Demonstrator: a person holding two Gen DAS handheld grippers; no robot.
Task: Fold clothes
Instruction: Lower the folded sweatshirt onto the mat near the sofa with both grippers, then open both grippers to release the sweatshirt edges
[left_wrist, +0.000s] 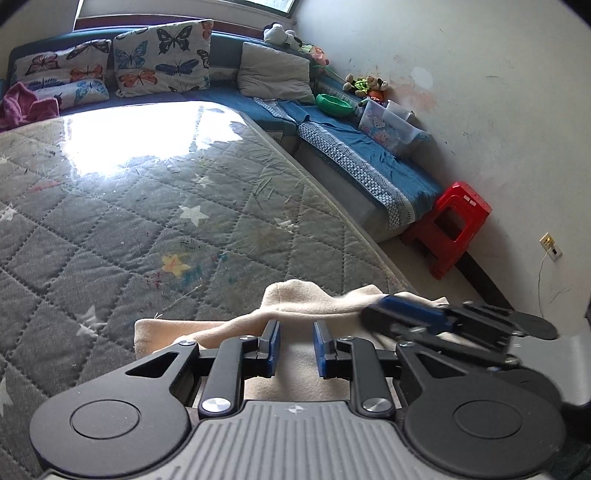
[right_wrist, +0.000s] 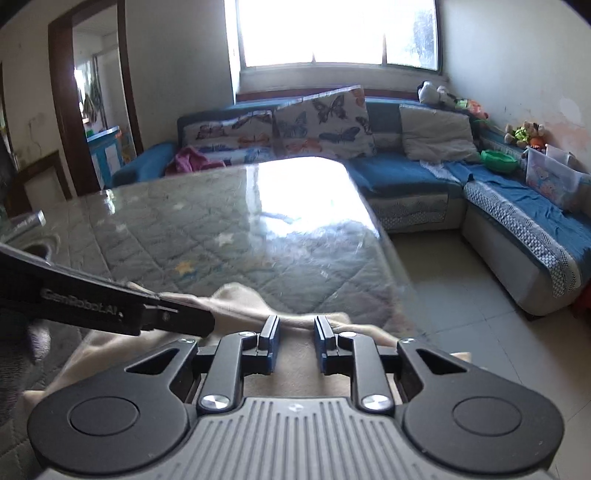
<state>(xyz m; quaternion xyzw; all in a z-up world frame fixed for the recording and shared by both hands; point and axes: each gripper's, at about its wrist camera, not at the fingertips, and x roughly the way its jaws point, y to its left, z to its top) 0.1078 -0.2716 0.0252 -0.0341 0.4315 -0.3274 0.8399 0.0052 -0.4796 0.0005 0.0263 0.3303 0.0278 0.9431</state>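
A cream garment lies bunched at the near edge of the quilted grey star-print table top, with one fold raised into a hump. My left gripper points down at it, and cream cloth fills the narrow gap between its blue pads. In the right wrist view, the left gripper comes in from the left, pinching a cloth edge. My right gripper sits just to its right on the same garment, jaws narrow with cloth between the pads. From the left wrist, the right gripper looks blurred.
The table's right edge drops to a tiled floor. A blue corner sofa behind holds butterfly cushions, a green bowl, a plastic bin and pink cloth. A red stool stands by the wall.
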